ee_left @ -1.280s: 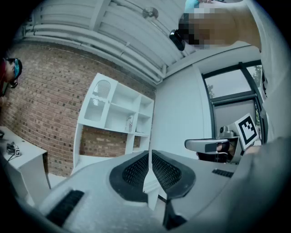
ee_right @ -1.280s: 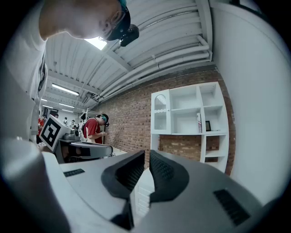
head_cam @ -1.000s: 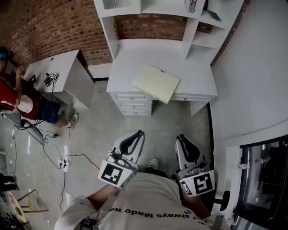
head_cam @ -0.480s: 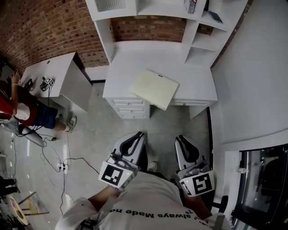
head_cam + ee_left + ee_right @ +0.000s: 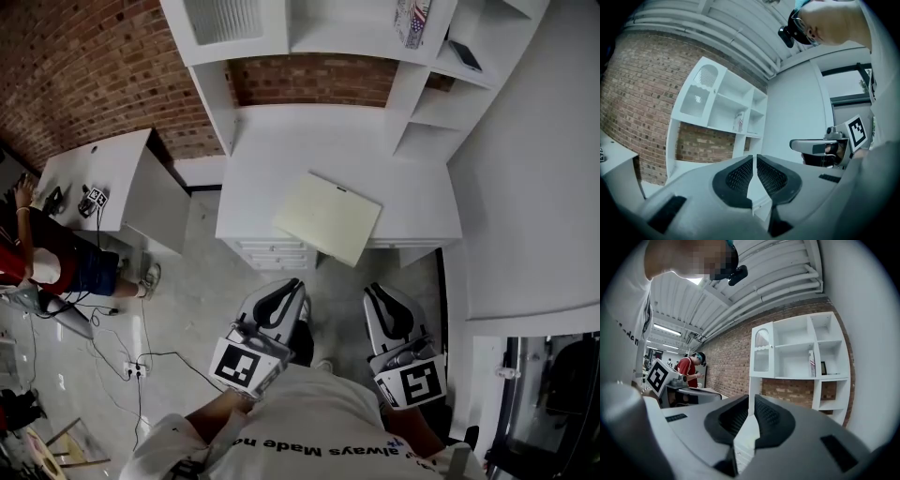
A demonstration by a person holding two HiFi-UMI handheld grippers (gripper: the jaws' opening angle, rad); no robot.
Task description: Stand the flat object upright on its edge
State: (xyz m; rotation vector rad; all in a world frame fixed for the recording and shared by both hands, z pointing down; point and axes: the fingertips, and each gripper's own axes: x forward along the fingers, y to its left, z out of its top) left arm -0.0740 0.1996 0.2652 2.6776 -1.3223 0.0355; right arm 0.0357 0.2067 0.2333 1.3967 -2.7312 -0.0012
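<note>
A flat pale-yellow board (image 5: 329, 217) lies on the white desk (image 5: 272, 159), its near corner hanging over the desk's front edge. Both grippers are held low, well short of the desk. My left gripper (image 5: 289, 286) is shut with nothing between its jaws. My right gripper (image 5: 377, 292) is shut and empty too. In the left gripper view the left gripper (image 5: 754, 160) points toward the shelf unit (image 5: 717, 105). In the right gripper view the right gripper (image 5: 751, 401) also points at the shelves (image 5: 797, 350).
Drawers (image 5: 277, 255) sit under the desk's front. A shelf unit (image 5: 309, 28) rises behind the desk against a brick wall (image 5: 84, 66). A second white desk (image 5: 103, 178) stands at left, with a person in red (image 5: 42, 253) beside it. Cables (image 5: 131, 337) lie on the floor.
The desk and board have shifted lower in the head view, closer to me. Both grippers keep their place and stay shut.
</note>
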